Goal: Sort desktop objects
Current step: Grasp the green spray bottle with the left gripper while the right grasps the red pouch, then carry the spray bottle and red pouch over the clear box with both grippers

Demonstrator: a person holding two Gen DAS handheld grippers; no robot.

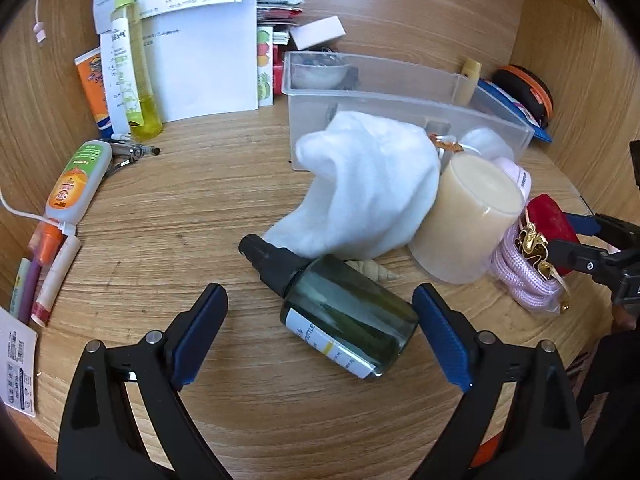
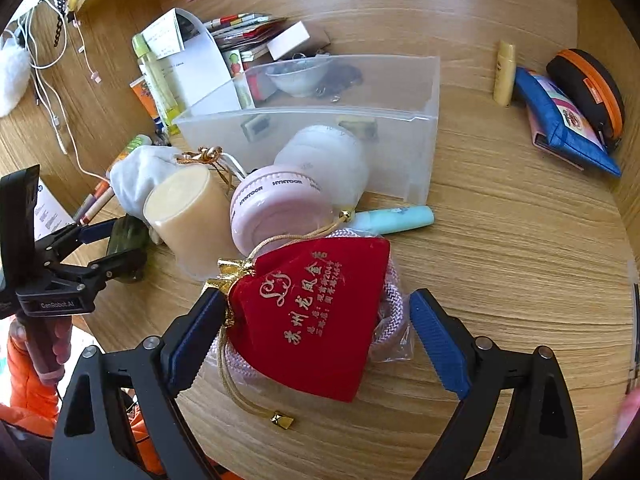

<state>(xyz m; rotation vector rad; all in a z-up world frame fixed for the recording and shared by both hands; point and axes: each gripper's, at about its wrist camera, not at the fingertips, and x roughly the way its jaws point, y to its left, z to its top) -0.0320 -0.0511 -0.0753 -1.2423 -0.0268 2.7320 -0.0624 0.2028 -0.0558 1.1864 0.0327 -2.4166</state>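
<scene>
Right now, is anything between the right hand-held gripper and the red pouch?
Nothing visible does. The right hand-held gripper is open with the red pouch already between its fingers, lying on a pink cord.

My left gripper (image 1: 320,332) stands wide open low in the frame, a dark green spray bottle (image 1: 340,312) lying between its blue pads. I see a white cloth (image 1: 368,192) and cream cup (image 1: 468,220) just above, before a clear bin (image 1: 400,96).

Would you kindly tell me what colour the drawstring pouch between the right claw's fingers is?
Red velvet pouch with gold lettering and cord, clearest in the right wrist view.
</scene>
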